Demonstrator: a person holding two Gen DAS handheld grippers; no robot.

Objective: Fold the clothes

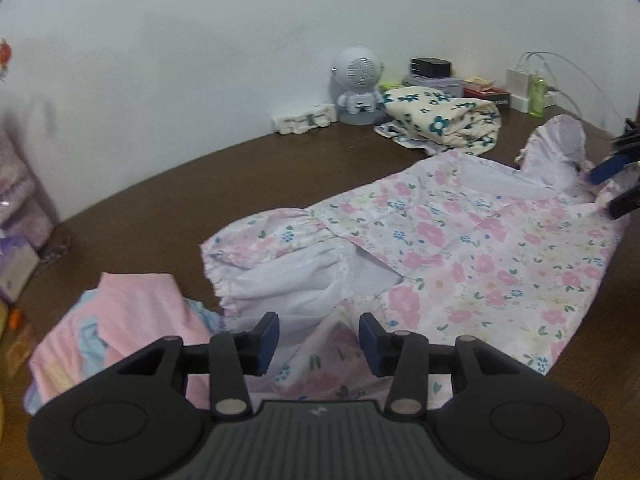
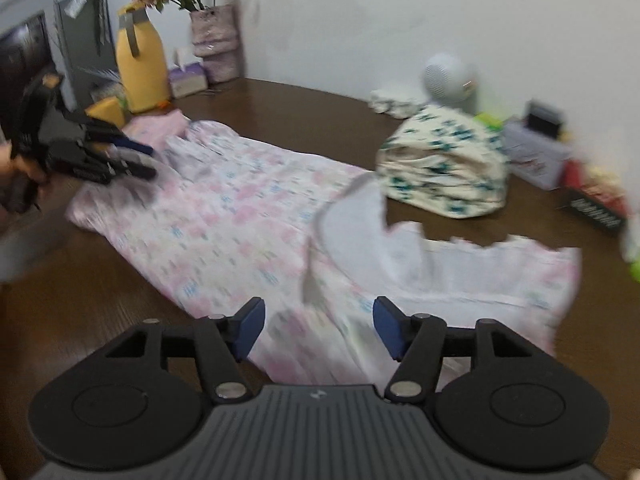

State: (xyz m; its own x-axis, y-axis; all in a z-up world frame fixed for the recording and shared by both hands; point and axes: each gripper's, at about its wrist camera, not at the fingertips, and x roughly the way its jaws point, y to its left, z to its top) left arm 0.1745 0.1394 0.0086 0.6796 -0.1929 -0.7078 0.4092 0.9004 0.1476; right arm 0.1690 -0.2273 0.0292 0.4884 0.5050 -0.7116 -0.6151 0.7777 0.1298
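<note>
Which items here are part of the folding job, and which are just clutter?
Job: pink floral garment, folded teal-flower cloth, pink clothes pile, left gripper, right gripper.
Clutter: robot-shaped speaker, yellow bottle, flower vase, tissue box.

**Count of things on the brown table**

Two grippers: the left gripper (image 1: 319,338) and the right gripper (image 2: 319,330), each with two blue-padded fingers.

Three lots of clothing: one pink flowered dress (image 1: 460,248) spread flat, one cream garment with teal flowers (image 1: 444,120) folded in a bundle, one pink garment (image 1: 120,320) in a heap.

One round white speaker figure (image 1: 358,84). One green bottle (image 1: 537,92). One yellow jug (image 2: 142,64). One vase of flowers (image 2: 218,40). One tissue box (image 2: 186,78).
</note>
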